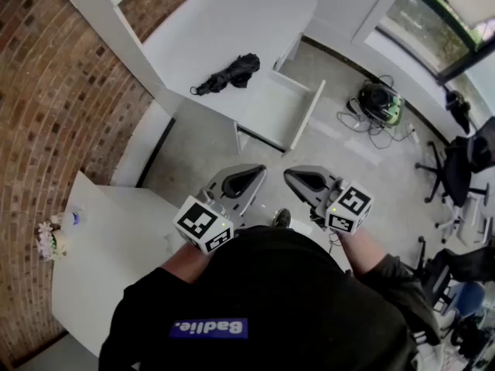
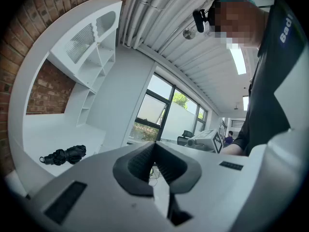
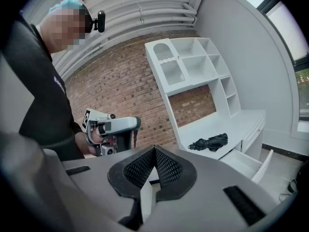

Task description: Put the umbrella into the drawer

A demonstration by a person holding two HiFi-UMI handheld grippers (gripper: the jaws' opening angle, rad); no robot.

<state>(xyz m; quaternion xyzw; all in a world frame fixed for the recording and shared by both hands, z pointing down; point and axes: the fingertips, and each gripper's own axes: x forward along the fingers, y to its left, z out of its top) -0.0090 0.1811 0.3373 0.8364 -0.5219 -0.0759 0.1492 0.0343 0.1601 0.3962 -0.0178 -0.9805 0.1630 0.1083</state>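
Observation:
A folded black umbrella (image 1: 230,73) lies on the white desk (image 1: 193,37), far ahead of me. It also shows in the left gripper view as the umbrella (image 2: 64,155) and in the right gripper view as the umbrella (image 3: 210,142). Just right of it, the desk's white drawer (image 1: 278,113) stands pulled open; the drawer (image 3: 248,163) looks empty. My left gripper (image 1: 255,175) and right gripper (image 1: 294,176) are held side by side close to my body, well short of the desk. Both have their jaws shut with nothing between them. The right gripper view catches the left gripper (image 3: 113,129) beside it.
A brick wall (image 1: 46,91) runs along the left. A low white table (image 1: 100,246) with a small flower bunch (image 1: 48,238) stands by my left side. Cables and a green-black device (image 1: 379,103) lie on the floor, with office chairs (image 1: 456,168) at right. A white shelf unit (image 3: 193,62) tops the desk.

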